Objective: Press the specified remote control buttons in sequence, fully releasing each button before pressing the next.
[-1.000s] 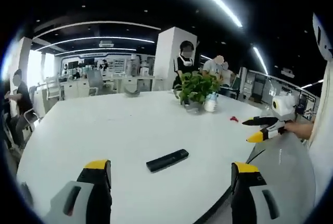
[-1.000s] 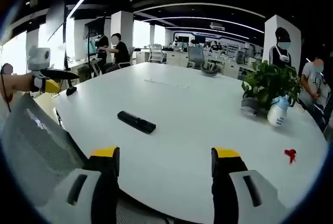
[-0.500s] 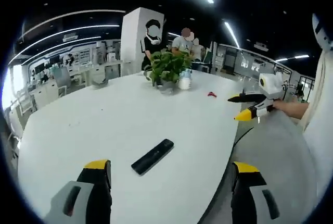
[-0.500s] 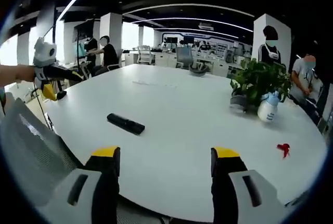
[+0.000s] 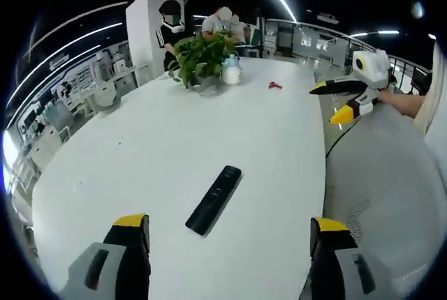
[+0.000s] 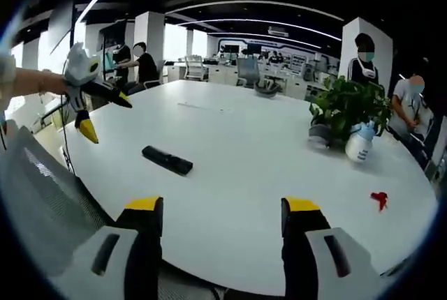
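A long black remote control (image 5: 214,199) lies flat on the big white table (image 5: 154,153), between and a little ahead of my left gripper's (image 5: 230,234) open jaws, which hold nothing. In the right gripper view the same remote (image 6: 167,160) rests left of centre on the table (image 6: 265,174), well ahead of my right gripper (image 6: 221,215), also open and empty. The right gripper (image 5: 340,101) appears at the right of the left gripper view, jaws apart, above a grey chair back. At the left of the right gripper view, the left gripper (image 6: 100,114) hangs beside the table edge, jaws apart.
A potted green plant (image 6: 349,110) and a white spray bottle (image 6: 363,145) stand at the table's far side, with a small red object (image 6: 378,199) nearby. A grey mesh chair back (image 5: 377,195) sits by the table edge. People stand and sit in the office behind.
The left gripper's camera has swung and tipped down, so the remote sits more centred between its jaws. In the right gripper view the left gripper has come in toward the table.
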`<state>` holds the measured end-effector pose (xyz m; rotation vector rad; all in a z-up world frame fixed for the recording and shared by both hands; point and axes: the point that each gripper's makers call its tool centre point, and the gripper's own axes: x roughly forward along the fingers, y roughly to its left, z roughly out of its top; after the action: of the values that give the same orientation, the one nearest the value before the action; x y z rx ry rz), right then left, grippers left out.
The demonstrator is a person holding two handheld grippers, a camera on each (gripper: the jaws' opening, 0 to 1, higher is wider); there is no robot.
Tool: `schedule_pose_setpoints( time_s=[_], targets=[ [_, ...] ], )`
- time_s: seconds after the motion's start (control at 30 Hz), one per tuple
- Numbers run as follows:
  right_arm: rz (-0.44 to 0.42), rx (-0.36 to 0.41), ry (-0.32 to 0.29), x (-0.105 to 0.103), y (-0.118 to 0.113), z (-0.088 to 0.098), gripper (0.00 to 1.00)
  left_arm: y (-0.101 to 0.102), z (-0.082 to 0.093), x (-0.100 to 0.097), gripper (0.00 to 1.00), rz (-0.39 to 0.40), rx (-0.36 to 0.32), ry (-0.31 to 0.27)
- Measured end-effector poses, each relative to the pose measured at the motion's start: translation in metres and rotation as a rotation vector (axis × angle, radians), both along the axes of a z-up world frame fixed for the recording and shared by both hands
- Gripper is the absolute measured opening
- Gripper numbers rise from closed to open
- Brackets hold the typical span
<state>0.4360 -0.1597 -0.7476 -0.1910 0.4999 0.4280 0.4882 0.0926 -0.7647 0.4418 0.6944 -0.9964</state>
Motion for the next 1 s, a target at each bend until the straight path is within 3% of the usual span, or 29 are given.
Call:
schedule_pose_setpoints(
  time_s=[0.23, 0.5, 1.0],
  targets=[
    [0.007, -0.006, 0.019, -0.001, 0.001, -0.003, 0.69, 0.004, -0.025, 0.015, 0.89, -0.056, 0.101, 0.053],
    [0.008, -0.007, 0.033, -0.002, 0.0, -0.006, 0.68, -0.005, -0.038, 0.022, 0.75, -0.087, 0.117, 0.108],
    [0.002, -0.003, 0.056, -0.004, -0.001, -0.01, 0.67, -0.015, -0.066, 0.031, 0.76, -0.185, 0.205, 0.174]
  ],
)
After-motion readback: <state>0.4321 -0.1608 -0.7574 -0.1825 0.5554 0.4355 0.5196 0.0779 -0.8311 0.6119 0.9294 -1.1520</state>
